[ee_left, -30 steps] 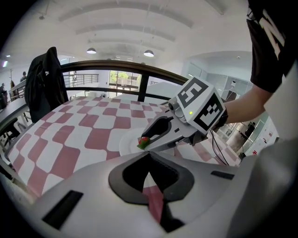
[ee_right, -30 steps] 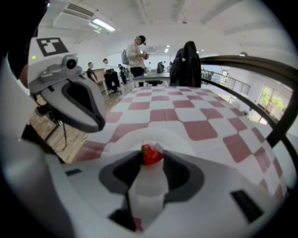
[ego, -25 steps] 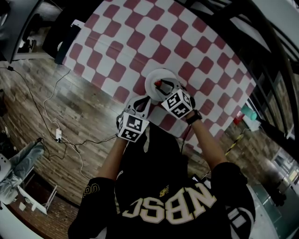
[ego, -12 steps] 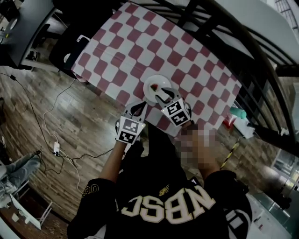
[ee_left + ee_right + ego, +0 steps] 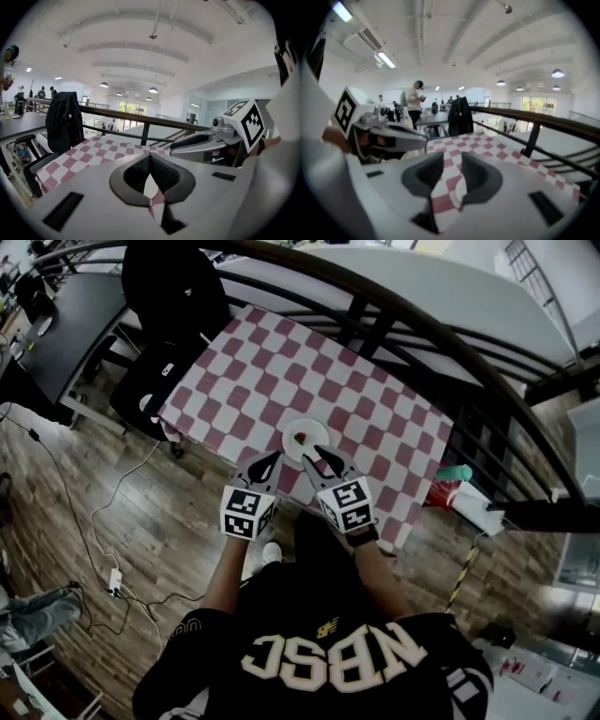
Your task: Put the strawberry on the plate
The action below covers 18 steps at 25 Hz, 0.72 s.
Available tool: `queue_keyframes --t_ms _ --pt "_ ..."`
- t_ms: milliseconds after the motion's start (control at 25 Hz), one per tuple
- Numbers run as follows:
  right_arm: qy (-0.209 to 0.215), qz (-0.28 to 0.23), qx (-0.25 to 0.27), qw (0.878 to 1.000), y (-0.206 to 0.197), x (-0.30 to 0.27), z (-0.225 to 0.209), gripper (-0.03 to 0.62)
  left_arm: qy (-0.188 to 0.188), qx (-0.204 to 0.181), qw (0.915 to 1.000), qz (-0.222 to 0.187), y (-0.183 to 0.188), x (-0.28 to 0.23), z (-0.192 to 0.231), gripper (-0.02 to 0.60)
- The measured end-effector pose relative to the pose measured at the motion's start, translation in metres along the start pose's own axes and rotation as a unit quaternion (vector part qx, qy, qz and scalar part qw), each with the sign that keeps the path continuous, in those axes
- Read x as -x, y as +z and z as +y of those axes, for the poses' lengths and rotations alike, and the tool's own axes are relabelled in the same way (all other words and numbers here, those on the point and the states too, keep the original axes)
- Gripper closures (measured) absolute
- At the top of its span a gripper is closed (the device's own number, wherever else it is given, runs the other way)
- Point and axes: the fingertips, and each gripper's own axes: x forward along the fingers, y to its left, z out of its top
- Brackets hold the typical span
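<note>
A small red strawberry (image 5: 300,438) lies on the white plate (image 5: 313,431), which sits near the front edge of the red-and-white checkered table (image 5: 272,362). Both grippers hang just off that front edge, close to the person's body. My left gripper (image 5: 270,458) is left of the plate, its fingers drawn to a point and shut on nothing. My right gripper (image 5: 324,457) is just short of the plate; its jaws are closing and stand apart, and only checkered cloth shows between them (image 5: 454,173). In the left gripper view the pads (image 5: 136,176) meet at their tips.
A black chair with a dark jacket (image 5: 173,296) stands at the table's far left. A dark railing (image 5: 375,306) runs behind the table. Green and red items (image 5: 455,486) lie on the wooden floor at the right. Cables (image 5: 112,521) trail across the floor on the left.
Both grippers have drawn back from the plate toward the person. The right gripper, earlier over the plate at the strawberry, is now clear of it. The strawberry stays on the plate.
</note>
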Motion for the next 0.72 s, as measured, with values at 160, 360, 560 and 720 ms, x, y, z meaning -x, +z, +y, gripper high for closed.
queue_keyframes --t_ms 160,360,560,720 --pt "-0.022 -0.087 -0.008 0.996 0.066 0.035 0.011 0.516 0.005 0.000 0.9975 -0.071 0.063 0.034 -0.005 0.569" --pt "-0.058 -0.180 -0.022 0.982 0.134 0.079 0.012 0.561 0.008 -0.032 0.9913 -0.127 0.125 0.061 -0.015 0.569" --pt "-0.099 -0.226 -0.035 0.968 0.163 0.116 -0.001 0.574 0.012 -0.047 0.9847 -0.167 0.163 0.075 -0.027 0.569" --pt "-0.122 -0.246 -0.035 0.961 0.172 0.133 -0.013 0.576 0.004 -0.059 0.9798 -0.191 0.181 0.075 -0.037 0.569"
